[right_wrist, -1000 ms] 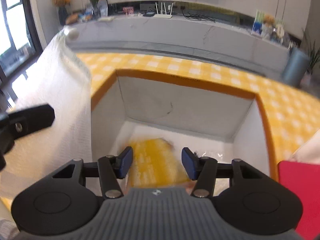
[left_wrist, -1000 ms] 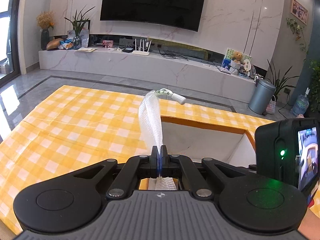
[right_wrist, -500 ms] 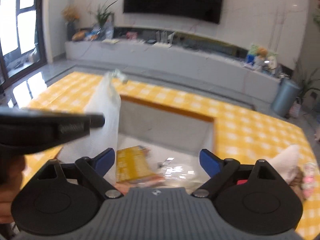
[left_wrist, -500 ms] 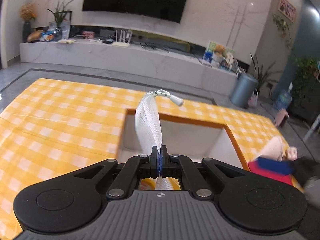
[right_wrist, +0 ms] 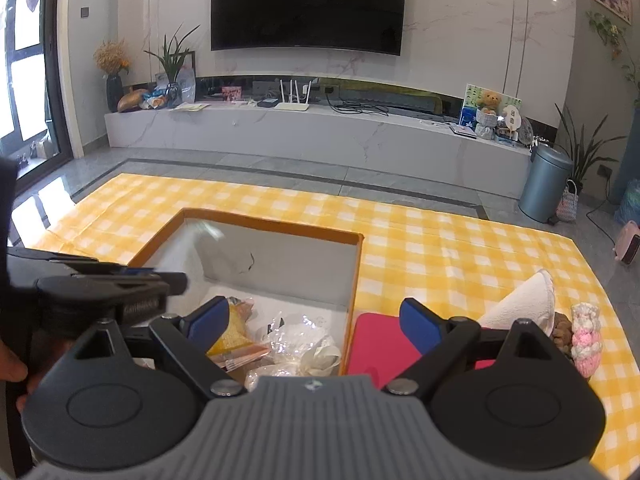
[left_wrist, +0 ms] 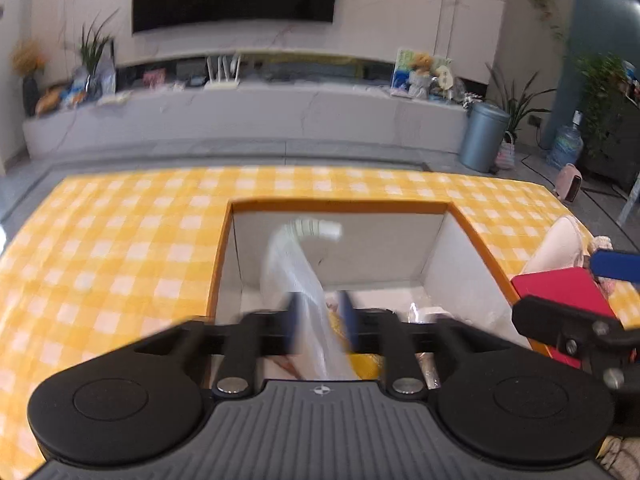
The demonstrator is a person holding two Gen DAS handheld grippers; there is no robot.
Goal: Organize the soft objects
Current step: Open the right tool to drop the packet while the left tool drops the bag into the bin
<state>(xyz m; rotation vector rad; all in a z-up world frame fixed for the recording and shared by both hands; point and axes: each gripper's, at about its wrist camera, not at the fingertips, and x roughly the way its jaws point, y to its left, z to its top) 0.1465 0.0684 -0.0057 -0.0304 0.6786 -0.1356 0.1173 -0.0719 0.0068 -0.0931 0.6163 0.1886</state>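
mesh bag (left_wrist: 298, 280) | white netting, limp | left fingers (left_wrist: 291, 322) parted | right fingers (right_wrist: 420, 322) wide

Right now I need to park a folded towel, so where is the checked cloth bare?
Bare: the yellow checked cloth left of the box, and the strip behind it. Crowded: the right front corner, with the red pad, white cloth and pink knitted toy. The box floor already holds packets.
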